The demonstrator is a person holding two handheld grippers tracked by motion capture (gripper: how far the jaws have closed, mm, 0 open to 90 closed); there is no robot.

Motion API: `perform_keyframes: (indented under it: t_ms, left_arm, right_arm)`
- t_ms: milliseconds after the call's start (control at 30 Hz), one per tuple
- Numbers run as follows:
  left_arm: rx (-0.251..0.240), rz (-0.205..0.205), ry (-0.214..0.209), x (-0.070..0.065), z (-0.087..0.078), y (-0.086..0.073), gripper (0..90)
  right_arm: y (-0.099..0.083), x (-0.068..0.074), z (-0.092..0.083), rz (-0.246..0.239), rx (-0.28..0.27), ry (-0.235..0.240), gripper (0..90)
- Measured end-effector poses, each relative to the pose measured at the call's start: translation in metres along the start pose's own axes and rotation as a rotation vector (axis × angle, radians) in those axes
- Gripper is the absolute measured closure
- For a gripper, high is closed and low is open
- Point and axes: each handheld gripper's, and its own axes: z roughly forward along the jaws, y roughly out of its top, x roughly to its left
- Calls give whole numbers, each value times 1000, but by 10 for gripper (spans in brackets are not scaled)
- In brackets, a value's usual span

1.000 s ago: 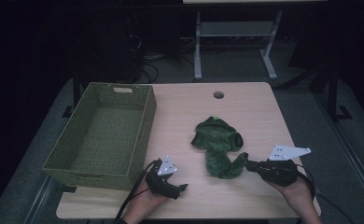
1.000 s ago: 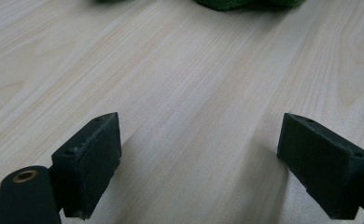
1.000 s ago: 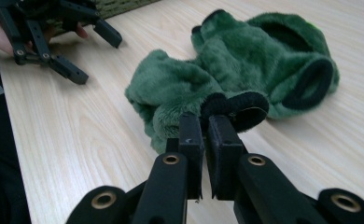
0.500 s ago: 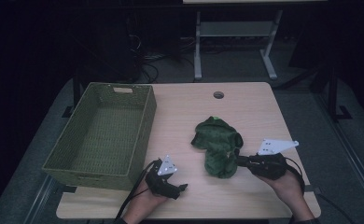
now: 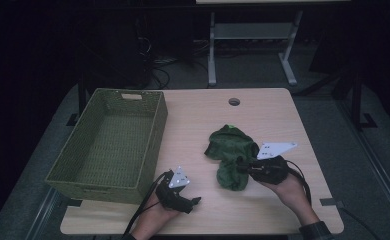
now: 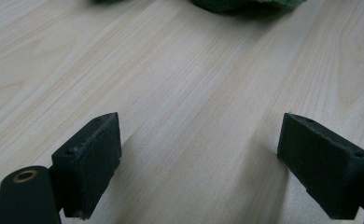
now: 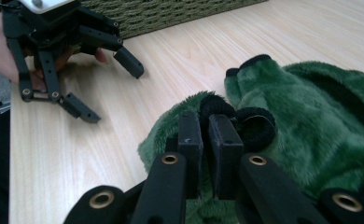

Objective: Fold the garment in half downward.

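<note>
One green plush toy [image 5: 231,154] clamped in right tool [image 5: 241,166], left tool [image 5: 195,202] apart, well aside.

wooden table [image 5: 263,107], basket [image 5: 110,145], green plush [image 5: 230,150]

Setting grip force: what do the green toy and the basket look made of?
Green plush toy: soft fabric with short fuzzy pile and black trim, matte; it creases where the right gripper pinches it. Basket: olive woven fibre or imitation wicker, going by its ribbed weave.
</note>
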Motion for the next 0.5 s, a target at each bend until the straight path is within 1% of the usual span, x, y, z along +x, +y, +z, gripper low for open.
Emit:
perform_keyframes:
  t_ms: [100,233,267,333,367,467,500]
  left_arm:
    - [0,2,1,0,0,0,128]
    - [0,0,0,0,0,0,128]
    - [0,-1,-1,0,0,0,128]
    - [0,-2,-1,0,0,0,128]
    - [0,1,0,0,0,0,128]
    - [0,3,1,0,0,0,128]
    - [0,3,1,0,0,0,128]
  right_arm:
    - [2,-2,9,4,1,7,836]
    - [3,-4,21,23,21,18,816]
    - [3,-5,23,21,20,21,812]
    - [4,-6,26,28,13,21,776]
    - [5,-5,27,36,11,21,772]
    - [5,-7,27,31,-2,7,791]
    - [5,-7,27,46,-2,2,813]
